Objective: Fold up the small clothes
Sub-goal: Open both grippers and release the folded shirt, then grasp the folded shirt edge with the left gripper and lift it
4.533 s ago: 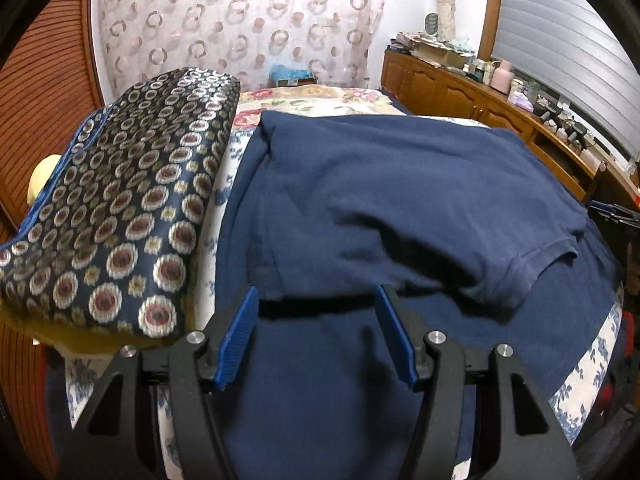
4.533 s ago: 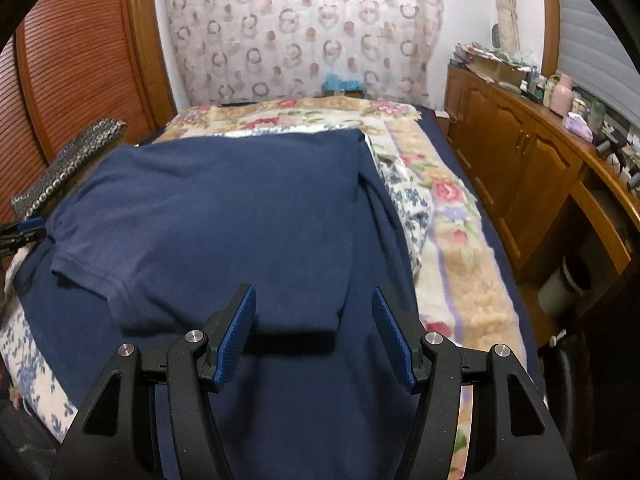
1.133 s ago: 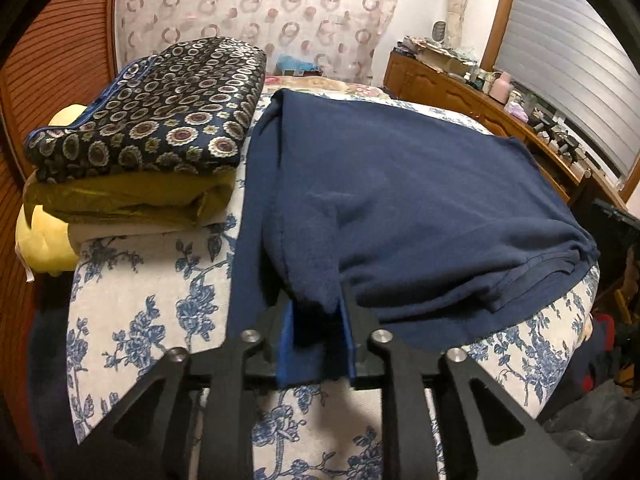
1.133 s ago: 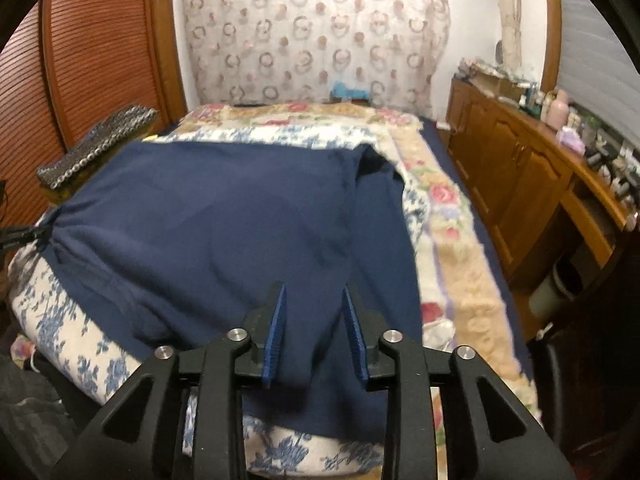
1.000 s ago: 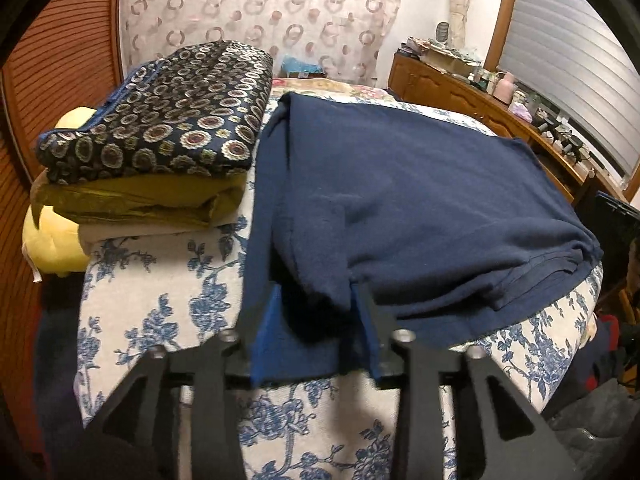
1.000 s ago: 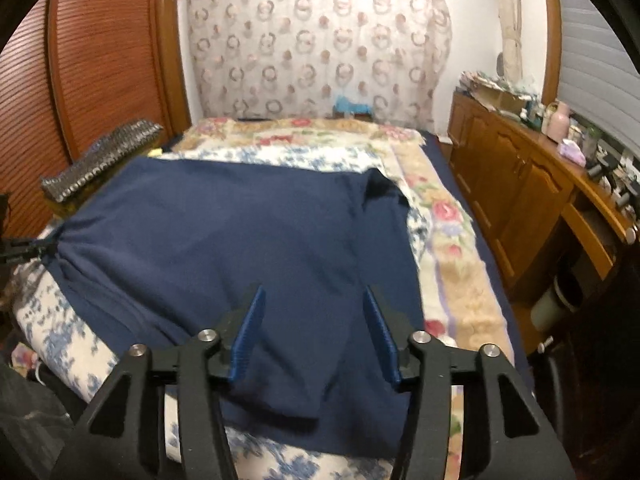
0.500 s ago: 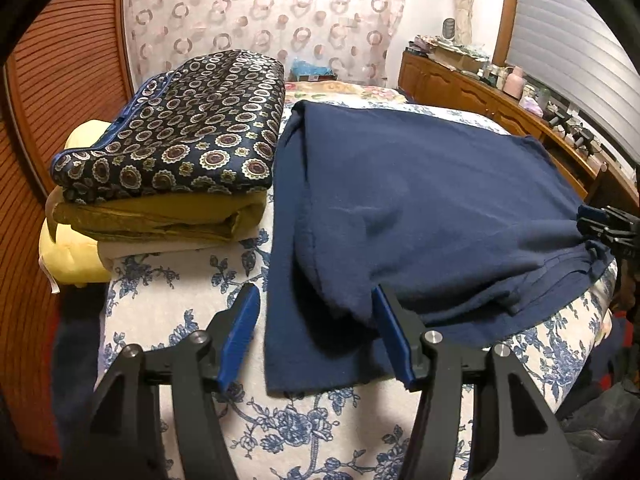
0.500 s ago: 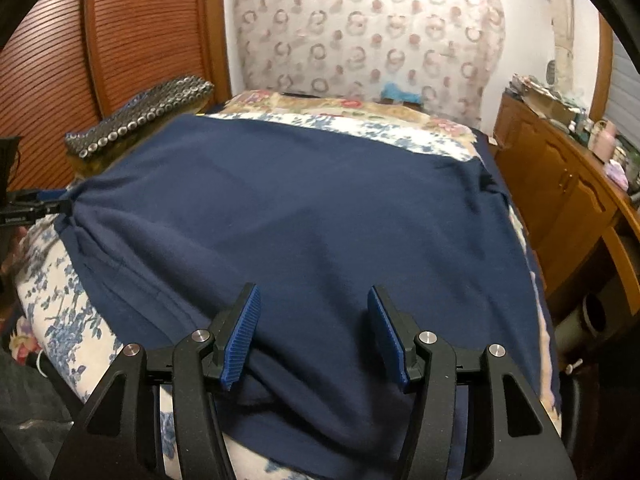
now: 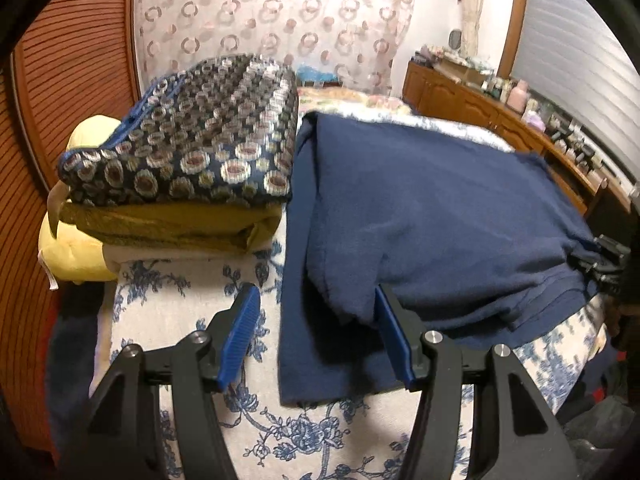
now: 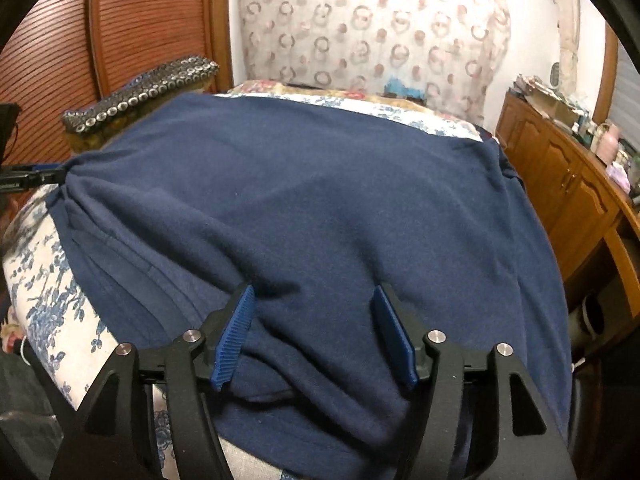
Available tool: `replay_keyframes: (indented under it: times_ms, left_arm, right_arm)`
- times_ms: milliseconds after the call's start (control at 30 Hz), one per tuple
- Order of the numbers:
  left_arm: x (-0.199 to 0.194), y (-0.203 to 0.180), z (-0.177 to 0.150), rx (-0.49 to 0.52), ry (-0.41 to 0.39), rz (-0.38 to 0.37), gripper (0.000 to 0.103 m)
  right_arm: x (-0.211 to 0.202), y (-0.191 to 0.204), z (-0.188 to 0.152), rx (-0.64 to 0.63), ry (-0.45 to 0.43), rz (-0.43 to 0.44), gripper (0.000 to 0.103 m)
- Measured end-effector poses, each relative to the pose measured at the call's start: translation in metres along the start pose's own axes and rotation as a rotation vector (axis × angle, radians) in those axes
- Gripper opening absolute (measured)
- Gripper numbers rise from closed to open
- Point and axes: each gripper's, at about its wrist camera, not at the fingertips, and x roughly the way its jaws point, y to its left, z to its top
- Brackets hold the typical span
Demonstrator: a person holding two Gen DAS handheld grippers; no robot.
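Two grippers hang over a bed, both with their blue pads spread wide and nothing held between them. From the left wrist view, the left gripper [image 9: 316,340] sits above the near left corner of the navy shirt [image 9: 420,208], its right pad close against a folded-over sleeve edge while its left pad stands over the floral bedsheet [image 9: 168,320]. That shirt lies spread flat across the near part of the bed, layers doubled along its near hem, with one edge running just beside a stack of folded bedding [image 9: 180,184] topped by a dark cloth printed with rings. A yellow pillow [image 9: 76,248] shows under the stack's left end. In the right wrist view, the right gripper [image 10: 314,336] hovers above the near hem of the same garment, fabric rumpled between and beneath its open pads. A wooden cabinet [image 10: 560,184] runs along the right side of the room, and a curtain with circle print [image 10: 360,28] covers the far wall
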Motion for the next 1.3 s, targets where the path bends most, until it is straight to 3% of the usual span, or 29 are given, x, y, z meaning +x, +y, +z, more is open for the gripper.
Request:
replay_keyframes:
  times_ms: [133, 400, 767, 833, 900, 933, 1167, 1300]
  left_arm:
    - [-0.003, 0.003, 0.008, -0.02, -0.021, -0.002, 0.058]
    - [0.028, 0.014, 0.005, -0.079, 0.071, -0.04, 0.058]
    - [0.028, -0.004, -0.001, -0.036, 0.075, -0.112, 0.057]
    - [0.029, -0.009, 0.0, -0.012, 0.076, -0.116, 0.04]
    - [0.032, -0.013, 0.002, 0.001, 0.082, -0.135, 0.014]
    - [0.031, -0.015, 0.004, 0.008, 0.079, -0.141, 0.01]
    - [0.004, -0.053, 0.041, 0.081, -0.047, -0.21, 0.006]
    - [-0.006, -0.091, 0.071, 0.147, -0.101, -0.283, 0.005]
  right_arm:
    - [0.0, -0.001, -0.001, 0.003, -0.011, 0.002, 0.067]
    - [0.0, -0.001, -0.003, 0.003, -0.021, 0.003, 0.068]
    - [0.0, -0.001, -0.003, 0.004, -0.022, 0.003, 0.068]
    - [0.0, -0.001, -0.004, 0.004, -0.022, 0.003, 0.068]
    - [0.0, -0.001, -0.004, 0.003, -0.022, 0.003, 0.068]
    - [0.0, -0.001, -0.004, 0.004, -0.023, 0.003, 0.068]
    - [-0.008, -0.004, 0.0, 0.011, -0.014, 0.007, 0.067]
    - [-0.028, -0.014, 0.004, 0.038, -0.053, -0.01, 0.067]
